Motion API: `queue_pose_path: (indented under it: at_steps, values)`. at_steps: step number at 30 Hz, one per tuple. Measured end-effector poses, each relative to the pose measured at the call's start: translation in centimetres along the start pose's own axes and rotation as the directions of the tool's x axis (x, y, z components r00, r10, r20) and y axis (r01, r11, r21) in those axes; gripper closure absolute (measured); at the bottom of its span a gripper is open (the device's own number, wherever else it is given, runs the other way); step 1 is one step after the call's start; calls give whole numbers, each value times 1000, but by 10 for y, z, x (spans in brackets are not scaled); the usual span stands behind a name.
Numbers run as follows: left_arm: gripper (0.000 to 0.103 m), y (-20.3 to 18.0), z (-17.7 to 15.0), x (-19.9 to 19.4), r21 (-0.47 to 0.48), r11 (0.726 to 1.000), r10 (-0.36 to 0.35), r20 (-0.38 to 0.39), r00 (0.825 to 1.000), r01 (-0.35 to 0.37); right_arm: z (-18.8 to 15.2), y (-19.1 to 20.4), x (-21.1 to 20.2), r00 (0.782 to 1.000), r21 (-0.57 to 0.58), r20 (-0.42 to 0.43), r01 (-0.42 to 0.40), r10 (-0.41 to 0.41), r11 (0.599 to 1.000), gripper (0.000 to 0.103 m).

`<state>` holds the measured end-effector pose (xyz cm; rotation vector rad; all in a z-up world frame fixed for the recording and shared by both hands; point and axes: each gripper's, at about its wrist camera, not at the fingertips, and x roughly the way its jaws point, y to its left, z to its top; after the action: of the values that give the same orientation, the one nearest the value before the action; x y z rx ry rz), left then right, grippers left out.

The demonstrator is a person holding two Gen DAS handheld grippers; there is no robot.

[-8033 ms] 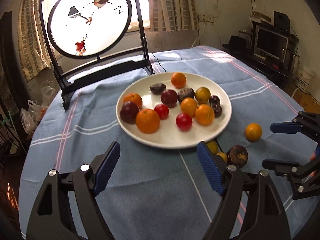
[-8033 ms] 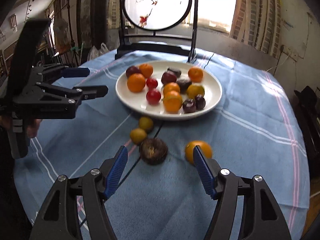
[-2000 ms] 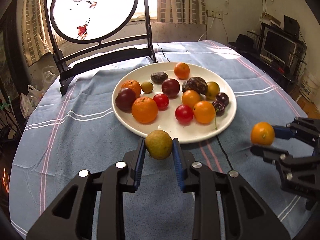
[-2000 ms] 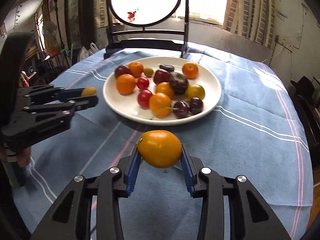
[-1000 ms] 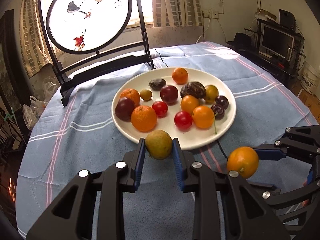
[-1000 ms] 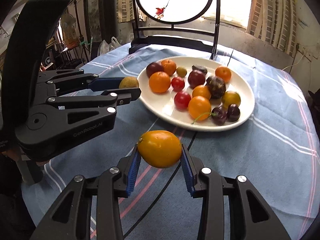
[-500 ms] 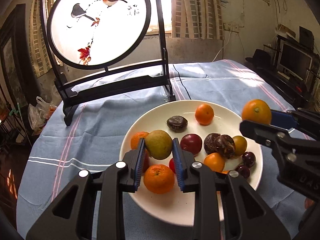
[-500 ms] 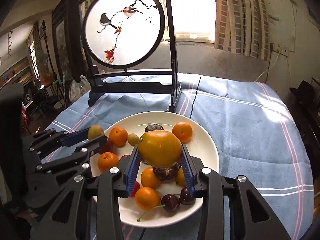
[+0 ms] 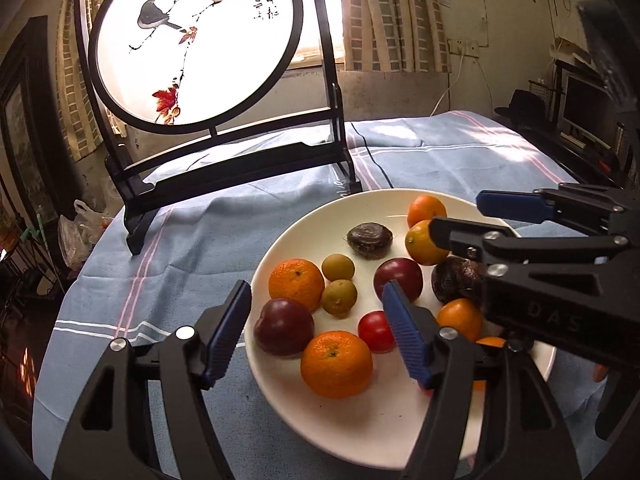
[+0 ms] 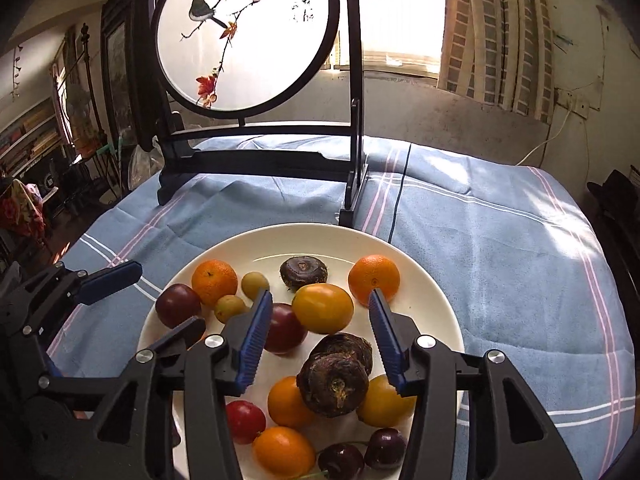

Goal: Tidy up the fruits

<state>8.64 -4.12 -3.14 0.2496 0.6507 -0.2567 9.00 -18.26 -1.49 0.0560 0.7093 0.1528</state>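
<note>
The white plate [image 9: 280, 392] rests on the blue striped tablecloth [image 9: 192, 240], just in front of the round bird-painting screen [image 9: 196, 40], and serves as the reference for all positions below.

Fruit on the plate:
- Yellow-orange citrus [image 10: 322, 308]: smooth, oval, glossy. It lies toward the plate's far middle, beside a dark red plum [image 10: 285, 328] and just in front of a brown, ridged, flattened fruit [image 10: 304, 271].
- Small olive-green fruit [image 9: 339, 297]: round, dull skin. It sits in the plate's left half, just in front of a second green fruit [image 9: 338, 267] of the same kind, beside an orange mandarin [image 9: 296, 283].
- Two rough, dark brown fruits [image 10: 338, 372] lie stacked near the plate's middle.
- Red tomatoes, further oranges and dark cherries [image 10: 362, 456] occupy the near portion.

Gripper state:
- Left gripper [image 9: 316, 332]: jaws spread wide, holding nothing, positioned over the plate's left edge.
- Right gripper [image 10: 318, 336]: jaws spread wide, holding nothing, positioned above the plate's middle, the yellow-orange citrus lying between and beyond its blue pads [image 10: 252, 340].

Change from half a second earlier:
- The left gripper was then clamped on the olive-green fruit; that fruit now lies on the plate.
- The right gripper was then clamped on the yellow-orange citrus; that fruit now lies on the plate.
- Both sets of jaws have gone from closed to open.
</note>
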Motion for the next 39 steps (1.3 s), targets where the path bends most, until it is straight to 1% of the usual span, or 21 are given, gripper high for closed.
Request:
queue_pose_path:
  at_steps: [2,5,6,7,8,10,13,16,18,21,23,24,26,30,36,39]
  values:
    - [36,3,0,-8,-10,1000,6,12,1000,-6,-1,-2,-21,1000,21,28,-6,5,1000,51]
    - [30,7,-3,-28,-17,1000,28,48,998,-27,-9,-3,-60,996,51,78,-37,33,998,41]
    - [26,7,-5,-36,-13,999,32,61,998,-31,-15,0,-72,995,48,90,-45,40,998,37]
    - [23,7,-8,-45,-8,999,40,78,996,-39,-22,5,-84,994,43,106,-39,34,998,33]
    - [22,7,-11,-54,-7,999,50,94,994,-49,-30,10,-95,992,38,122,-29,24,999,32]
    - [12,9,-18,-71,-21,998,67,121,990,-65,-47,21,-112,989,36,148,5,-10,999,32]
    - [7,13,-28,-92,-70,994,96,153,984,-86,-73,38,-129,978,36,195,75,-81,997,32]
    - [6,16,-41,-107,-121,989,103,171,980,-83,-91,50,-135,976,38,206,71,-77,997,32]
    - [6,16,-49,-110,-133,988,96,179,979,-73,-100,56,-134,974,33,211,72,-78,997,31]
    - [5,13,-58,-105,-121,989,105,185,977,-84,-105,62,-130,966,2,227,130,-127,991,28]
    - [5,10,-59,-101,-88,992,107,170,980,-93,-106,63,-128,958,-14,237,172,-164,985,28]
    - [5,8,-60,-100,-77,992,112,173,978,-100,-106,63,-127,957,-17,233,179,-170,984,27]
    - [5,8,-61,-100,-71,991,121,180,976,-110,-105,64,-127,957,-13,236,177,-170,984,25]
    - [5,7,-62,-99,-61,992,123,175,977,-114,-105,64,-130,952,-15,249,188,-179,982,22]
    - [5,5,-63,-98,-49,991,129,172,977,-123,-106,63,-131,952,-14,247,191,-182,981,22]
    - [5,5,-64,-96,-54,992,123,165,979,-116,-106,63,-130,953,-14,242,190,-181,982,22]
